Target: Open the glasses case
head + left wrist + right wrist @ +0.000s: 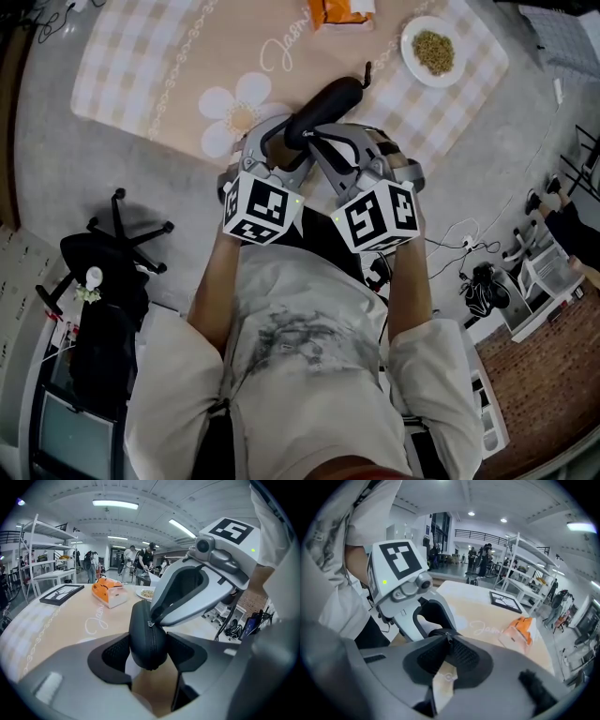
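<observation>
Head view: near end of case (328,101) hidden under left claw (281,142) and right claw (323,142). Orange box (342,11) cut off by top edge. Plate (413,37) contents too small to tell. Script (281,54) on tabletop (141,75) partly covered.
Right claw view: case mostly behind pads; zip pull (449,636) pinched between them, barely showing.
Left claw view: case's far end behind right claw; background people small, blurred.
</observation>
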Demonstrator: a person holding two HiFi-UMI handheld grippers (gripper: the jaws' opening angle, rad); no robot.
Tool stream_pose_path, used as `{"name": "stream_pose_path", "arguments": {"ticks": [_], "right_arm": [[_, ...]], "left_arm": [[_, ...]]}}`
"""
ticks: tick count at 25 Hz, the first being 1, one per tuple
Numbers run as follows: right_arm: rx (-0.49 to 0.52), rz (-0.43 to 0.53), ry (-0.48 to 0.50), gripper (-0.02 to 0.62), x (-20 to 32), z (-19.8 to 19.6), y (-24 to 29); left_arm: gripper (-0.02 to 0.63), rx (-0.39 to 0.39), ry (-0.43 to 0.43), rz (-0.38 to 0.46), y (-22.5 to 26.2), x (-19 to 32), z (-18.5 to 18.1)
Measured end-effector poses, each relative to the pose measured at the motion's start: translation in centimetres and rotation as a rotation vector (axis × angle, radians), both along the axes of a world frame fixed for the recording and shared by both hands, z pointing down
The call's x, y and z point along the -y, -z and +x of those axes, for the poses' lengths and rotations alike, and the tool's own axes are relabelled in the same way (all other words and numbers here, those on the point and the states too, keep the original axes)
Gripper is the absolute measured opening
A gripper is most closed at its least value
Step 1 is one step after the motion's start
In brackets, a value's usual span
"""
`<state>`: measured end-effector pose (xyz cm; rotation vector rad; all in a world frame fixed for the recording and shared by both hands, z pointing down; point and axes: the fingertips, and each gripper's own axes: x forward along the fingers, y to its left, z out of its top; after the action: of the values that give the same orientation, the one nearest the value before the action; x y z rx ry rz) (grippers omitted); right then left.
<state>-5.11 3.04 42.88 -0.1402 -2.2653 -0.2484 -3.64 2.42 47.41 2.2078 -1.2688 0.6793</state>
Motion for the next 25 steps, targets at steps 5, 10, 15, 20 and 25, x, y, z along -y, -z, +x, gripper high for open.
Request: {"name": "stream_pose_path", "arguments": {"ticks": [5,10,15,20,25], "right_arm": [[-0.012,-0.018,0.019,0.038,-0.5,0.2,0.1],[0.019,-0.062,-0.02,0.034,-0.4,0.2,0.7],[0.039,-0.073,-0.063,0.014,0.1,0.3,1.1],[0.041,-0.079,-0.093,0.014,0.4,0.4,0.9],[0.035,-0.071,-0.133,0.014,1.2,0.7,0.9]], "left_arm": [[0.258,-0.004,-0.001,0.0,0.1,0.0,0.0],[0.258,-0.006,0.0,0.003,0.1,-0.1,0.1],[0.258,-0.007,-0.002,0.004,0.1,0.0,0.0],[0.258,-0.006,0.0,0.002,0.0,-0.1,0.0],[0.258,-0.006,0.005,-0.001,-0.1,-0.2,0.0]]}}
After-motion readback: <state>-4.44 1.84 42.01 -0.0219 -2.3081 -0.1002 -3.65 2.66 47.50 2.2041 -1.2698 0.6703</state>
